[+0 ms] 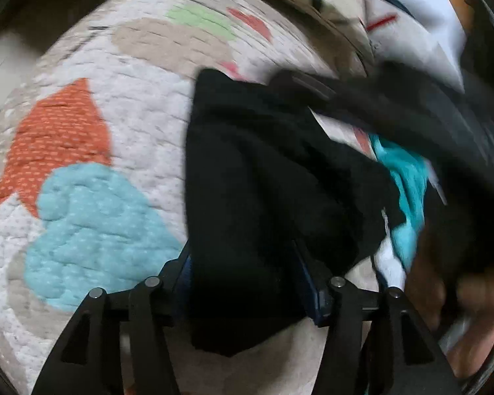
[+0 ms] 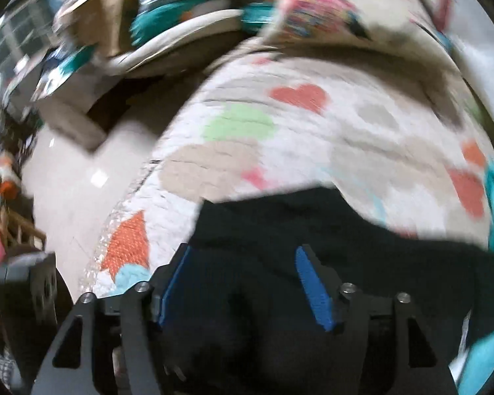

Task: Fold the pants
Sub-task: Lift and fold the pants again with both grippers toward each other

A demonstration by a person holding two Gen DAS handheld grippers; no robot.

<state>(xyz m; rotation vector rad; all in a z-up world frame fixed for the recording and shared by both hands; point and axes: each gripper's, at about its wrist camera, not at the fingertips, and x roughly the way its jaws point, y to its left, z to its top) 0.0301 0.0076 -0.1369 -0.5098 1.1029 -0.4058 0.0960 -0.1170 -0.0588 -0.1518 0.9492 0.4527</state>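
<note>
Pants [image 1: 263, 171], black and creased, bunch between the left gripper [image 1: 243, 263]'s spread fingers, apparently caught up so a fold can be carried; whether they pinch is unclear. Lower centre in the right view, the right gripper [image 2: 243, 263] stands released above the same dark cloth. Beyond lies the heart-patterned quilt [image 2: 296, 125], a teal garment [image 1: 405, 191] at right.
</note>
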